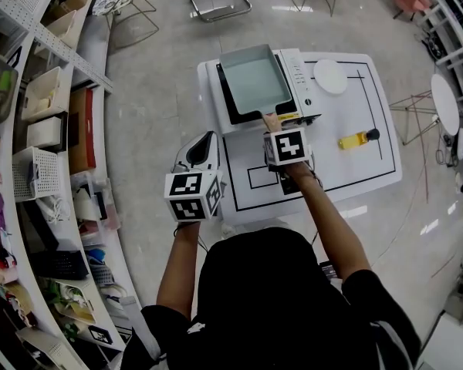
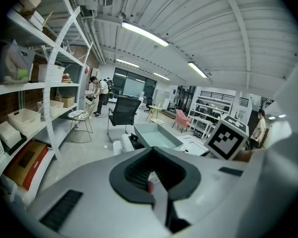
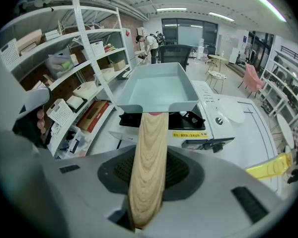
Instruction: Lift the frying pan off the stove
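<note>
The frying pan sits on the stove on the white table. It looks stiff and a bit heavy, so it may tip forward. Its wooden handle is the best place to hold. The right gripper squeezes that handle. The left gripper is closed, holding nothing.
</note>
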`<state>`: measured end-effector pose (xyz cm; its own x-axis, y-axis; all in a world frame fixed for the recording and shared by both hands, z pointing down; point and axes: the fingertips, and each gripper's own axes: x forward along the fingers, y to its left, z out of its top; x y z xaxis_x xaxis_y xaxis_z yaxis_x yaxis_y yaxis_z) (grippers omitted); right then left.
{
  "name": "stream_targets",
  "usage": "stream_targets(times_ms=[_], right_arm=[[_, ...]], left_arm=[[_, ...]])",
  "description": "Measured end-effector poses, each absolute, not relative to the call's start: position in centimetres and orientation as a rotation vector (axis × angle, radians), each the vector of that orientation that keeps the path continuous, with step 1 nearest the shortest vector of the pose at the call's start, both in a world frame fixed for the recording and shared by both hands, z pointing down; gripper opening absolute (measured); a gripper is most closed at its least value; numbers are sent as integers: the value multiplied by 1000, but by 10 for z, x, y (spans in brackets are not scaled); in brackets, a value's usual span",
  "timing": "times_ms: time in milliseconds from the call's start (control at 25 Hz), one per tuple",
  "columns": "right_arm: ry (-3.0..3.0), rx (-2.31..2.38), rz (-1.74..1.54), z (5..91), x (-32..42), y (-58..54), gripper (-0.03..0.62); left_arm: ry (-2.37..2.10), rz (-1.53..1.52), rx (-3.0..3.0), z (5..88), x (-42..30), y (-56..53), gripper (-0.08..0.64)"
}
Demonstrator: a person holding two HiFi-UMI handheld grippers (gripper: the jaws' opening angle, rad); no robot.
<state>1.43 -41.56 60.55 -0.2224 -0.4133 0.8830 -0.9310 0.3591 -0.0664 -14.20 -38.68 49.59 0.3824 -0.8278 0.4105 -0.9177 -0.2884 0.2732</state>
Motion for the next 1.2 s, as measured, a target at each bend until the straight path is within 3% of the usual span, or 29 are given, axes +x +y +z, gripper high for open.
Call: stream_targets(times_ms=[1200], right_arm=[[-1988, 1332, 803, 531, -19, -306, 100]], left_arm=[[-1514, 222, 2345, 441, -160, -271, 12]])
